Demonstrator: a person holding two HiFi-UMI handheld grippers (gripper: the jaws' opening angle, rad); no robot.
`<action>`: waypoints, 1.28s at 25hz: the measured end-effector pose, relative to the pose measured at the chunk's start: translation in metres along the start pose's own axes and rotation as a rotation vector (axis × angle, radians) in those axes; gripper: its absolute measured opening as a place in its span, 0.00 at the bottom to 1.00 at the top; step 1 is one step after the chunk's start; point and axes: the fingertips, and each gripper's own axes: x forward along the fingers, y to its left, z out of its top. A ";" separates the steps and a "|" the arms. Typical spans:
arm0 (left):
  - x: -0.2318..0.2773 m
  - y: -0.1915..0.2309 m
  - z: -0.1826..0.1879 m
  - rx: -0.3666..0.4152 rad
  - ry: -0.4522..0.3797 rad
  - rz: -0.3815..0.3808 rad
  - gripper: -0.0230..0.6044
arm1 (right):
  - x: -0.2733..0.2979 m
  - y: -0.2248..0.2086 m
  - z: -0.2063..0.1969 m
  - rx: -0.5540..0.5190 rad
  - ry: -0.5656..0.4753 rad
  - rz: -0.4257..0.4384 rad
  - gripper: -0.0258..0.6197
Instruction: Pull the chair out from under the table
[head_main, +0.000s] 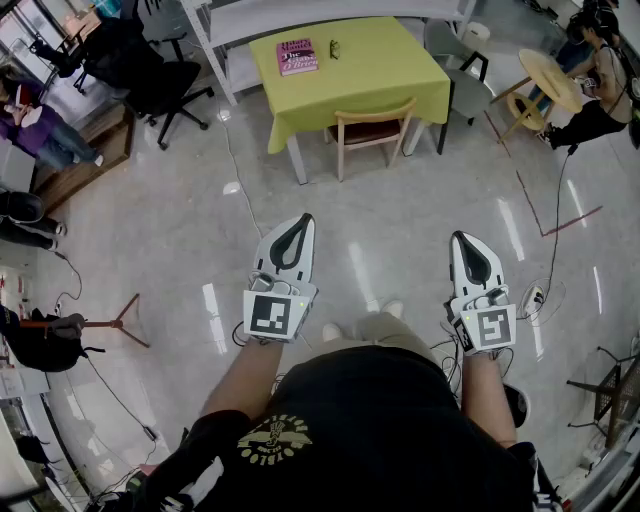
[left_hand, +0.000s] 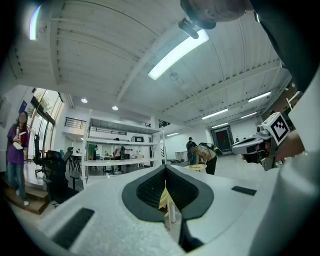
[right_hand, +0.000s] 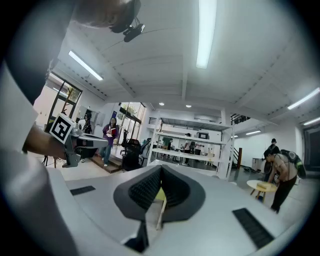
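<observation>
- The pull has not begun; I judge this to be the approach step. The chair (head_main: 372, 135) is tucked in at the near side of the table (head_main: 410, 52), well ahead of me across open floor (head_main: 400, 250).
- The chair's backrest faces me and its seat sits under the overhang of the yellow-green tablecloth (head_main: 350, 85).
- The left gripper (head_main: 298, 226) is clenched on nothing: its own view shows the dark pads meeting at the tip.
- The right gripper (head_main: 460, 242) is the same, pads pressed together and empty. Both are held level in front of me, well apart from the chair.
- Next I need to walk up to the table, open one or both sets of jaws, and close them on the top rail of the backrest. Then I draw it straight back toward me.
- Cables (head_main: 240, 185) trail on the floor left of the path, so footing needs care.
- Hidden: the chair's front legs and most of its seat are under the cloth.
- In both gripper views the jaw bodies block the chair almost wholly; only a yellow sliver shows past the tips, probably the cloth.
- A pink book (head_main: 297, 56) lies on the table; the small dark item beside it is too small to name.
</observation>
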 end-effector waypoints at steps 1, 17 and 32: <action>0.001 0.001 -0.001 0.002 0.003 0.004 0.05 | 0.002 -0.002 -0.001 -0.002 0.001 0.000 0.06; 0.079 0.007 -0.019 -0.014 0.013 0.005 0.05 | 0.068 -0.058 -0.022 -0.011 0.001 0.053 0.06; 0.191 0.006 -0.031 -0.051 0.051 0.058 0.05 | 0.139 -0.158 -0.039 0.037 -0.013 0.103 0.06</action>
